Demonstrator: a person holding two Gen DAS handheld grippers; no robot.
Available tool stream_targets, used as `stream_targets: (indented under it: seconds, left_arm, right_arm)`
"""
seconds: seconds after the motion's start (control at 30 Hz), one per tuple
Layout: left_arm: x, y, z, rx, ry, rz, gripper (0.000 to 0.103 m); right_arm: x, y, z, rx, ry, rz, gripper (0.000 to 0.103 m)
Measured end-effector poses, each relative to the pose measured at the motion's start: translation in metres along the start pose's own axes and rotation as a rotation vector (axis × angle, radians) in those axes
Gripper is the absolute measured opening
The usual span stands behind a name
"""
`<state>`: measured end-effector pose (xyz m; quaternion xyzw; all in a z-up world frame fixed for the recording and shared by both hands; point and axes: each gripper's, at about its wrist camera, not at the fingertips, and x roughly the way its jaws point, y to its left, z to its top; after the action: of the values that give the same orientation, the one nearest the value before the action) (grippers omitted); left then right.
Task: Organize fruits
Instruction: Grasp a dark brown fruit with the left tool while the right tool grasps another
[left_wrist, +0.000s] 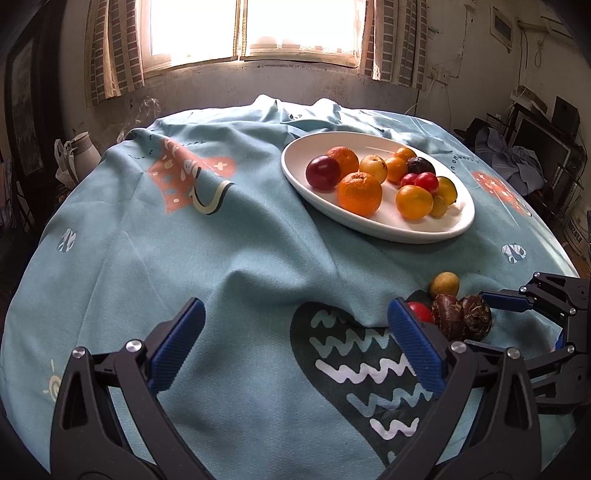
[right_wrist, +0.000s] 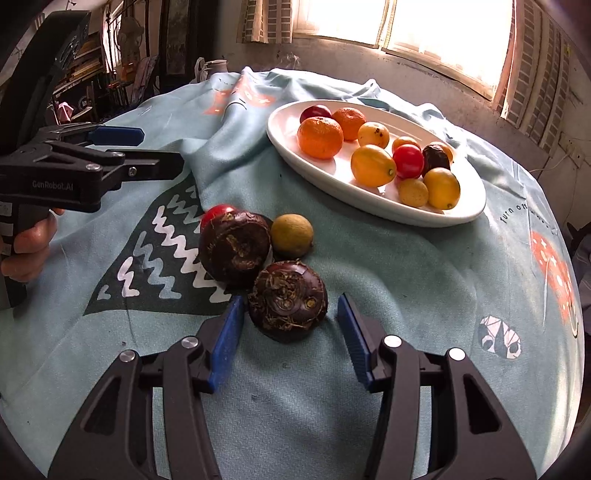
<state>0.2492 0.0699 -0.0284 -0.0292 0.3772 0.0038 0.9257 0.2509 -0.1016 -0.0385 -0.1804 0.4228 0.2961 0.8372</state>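
A: Left wrist view, entries?
B: Left gripper (left_wrist: 295, 354), jaws wide apart, nothing between them but the blue cloth (left_wrist: 221, 258) on the counter. Loose fruit lay past its right jaw: a red tomato (left_wrist: 421, 312), two dark water chestnuts (left_wrist: 461, 317), one small yellow-green fruit (left_wrist: 444, 284). White oval plate (left_wrist: 369, 221) stood farther back, holding oranges, a plum, tomatoes and yellow fruits. Right gripper (left_wrist: 498, 295) entered from the right edge, just beside the chestnuts.

A: Right wrist view?
B: Right gripper (right_wrist: 290, 339), jaws apart, near water chestnut (right_wrist: 288, 299) sitting between them, pads not touching it. Second chestnut (right_wrist: 234, 247) just behind, with tomato (right_wrist: 216, 214) and yellow-green fruit (right_wrist: 291, 234). Plate (right_wrist: 461, 214) beyond, well apart.
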Motion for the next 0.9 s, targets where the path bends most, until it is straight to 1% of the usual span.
stream_targets:
  seconds: [0.17,0.23,0.27,0.4,0.47,0.53,0.57,0.6,0.63,0.67,0.73,0.8,0.9]
  left_arm:
    - [0.0,0.0,0.0,0.006,-0.006,0.003,0.101]
    - [0.0,0.0,0.0,0.007,-0.004,0.004,0.101]
    - [0.0,-0.001,0.0,0.007,-0.004,0.003,0.101]
    - [-0.001,-0.001,-0.001,0.006,-0.008,0.007,0.101]
    - [-0.004,-0.003,-0.001,0.007,-0.027,0.002,0.101]
    - [-0.008,-0.009,-0.003,0.03,-0.046,-0.028,0.1]
    - [-0.011,-0.015,-0.004,0.057,-0.054,-0.049,0.1]
    - [-0.013,-0.023,-0.005,0.092,-0.063,-0.068,0.097]
    - [-0.016,-0.031,-0.007,0.132,-0.072,-0.086,0.089]
    - [-0.018,-0.039,-0.009,0.175,-0.075,-0.105,0.083]
    - [-0.017,-0.055,-0.013,0.25,-0.065,-0.14,0.058]
    - [-0.013,-0.067,-0.016,0.298,-0.049,-0.159,0.048]
    - [-0.011,-0.077,-0.017,0.327,-0.047,-0.18,0.046]
  right_arm:
    - [-0.002,0.003,0.0,-0.005,-0.004,-0.017,0.051]
    - [-0.002,0.003,0.0,0.001,-0.004,-0.018,0.045]
    - [-0.002,0.004,0.0,0.001,-0.005,-0.015,0.044]
    - [-0.003,0.004,0.0,0.011,-0.003,-0.023,0.043]
    - [-0.006,-0.003,0.001,0.055,-0.006,0.008,0.043]
    - [-0.011,-0.018,0.003,0.149,-0.022,0.045,0.043]
    - [-0.014,-0.026,0.003,0.196,-0.03,0.053,0.043]
    - [-0.016,-0.032,0.002,0.232,-0.034,0.063,0.043]
    - [-0.017,-0.037,0.001,0.258,-0.035,0.069,0.043]
    - [-0.017,-0.04,0.001,0.274,-0.034,0.064,0.043]
    - [-0.017,-0.042,0.0,0.286,-0.029,0.047,0.043]
    - [-0.017,-0.042,-0.001,0.29,-0.023,0.046,0.043]
    - [-0.018,-0.042,-0.002,0.293,-0.019,0.045,0.043]
